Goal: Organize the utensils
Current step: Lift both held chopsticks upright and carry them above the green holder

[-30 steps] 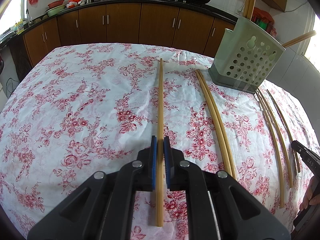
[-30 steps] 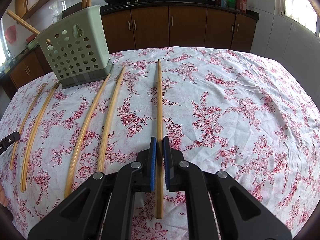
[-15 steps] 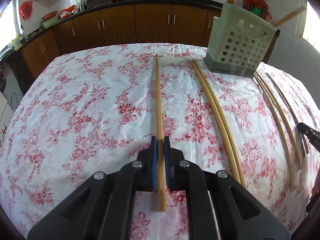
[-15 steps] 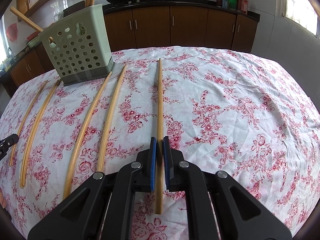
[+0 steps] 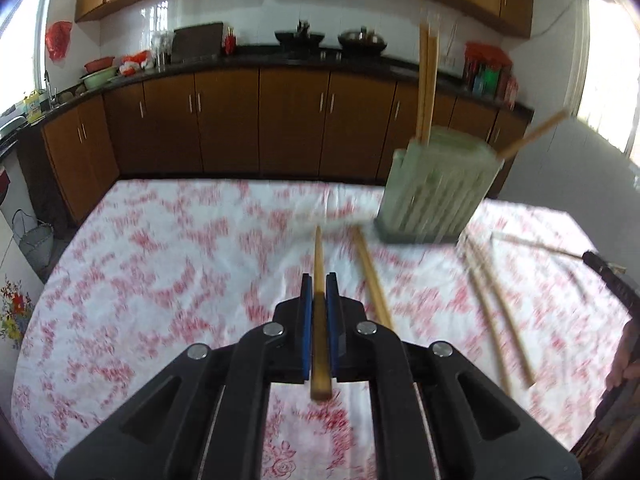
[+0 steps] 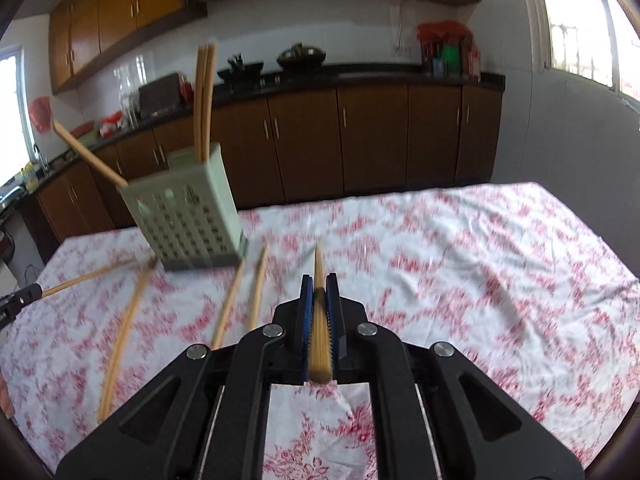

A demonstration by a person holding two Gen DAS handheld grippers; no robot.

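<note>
My left gripper (image 5: 319, 286) is shut on a long bamboo chopstick (image 5: 319, 256), lifted off the floral tablecloth (image 5: 160, 264). My right gripper (image 6: 319, 286) is shut on another bamboo chopstick (image 6: 319, 264), also raised. The pale green perforated utensil holder (image 5: 436, 196) stands at the table's far side with three chopsticks sticking out; it also shows in the right wrist view (image 6: 188, 220). Several loose chopsticks (image 5: 372, 280) lie on the cloth between the grippers, seen also in the right wrist view (image 6: 236, 300). The other gripper's tip shows at each view's edge (image 5: 604, 270).
The table is covered by a white cloth with red flowers (image 6: 480, 280). Brown kitchen cabinets (image 5: 260, 120) and a dark counter with woks run behind it. The view is motion-blurred.
Both grippers have lifted their chopsticks off the cloth and tilted up, so the views now show the cabinets and wall. The holder appears nearer level.
</note>
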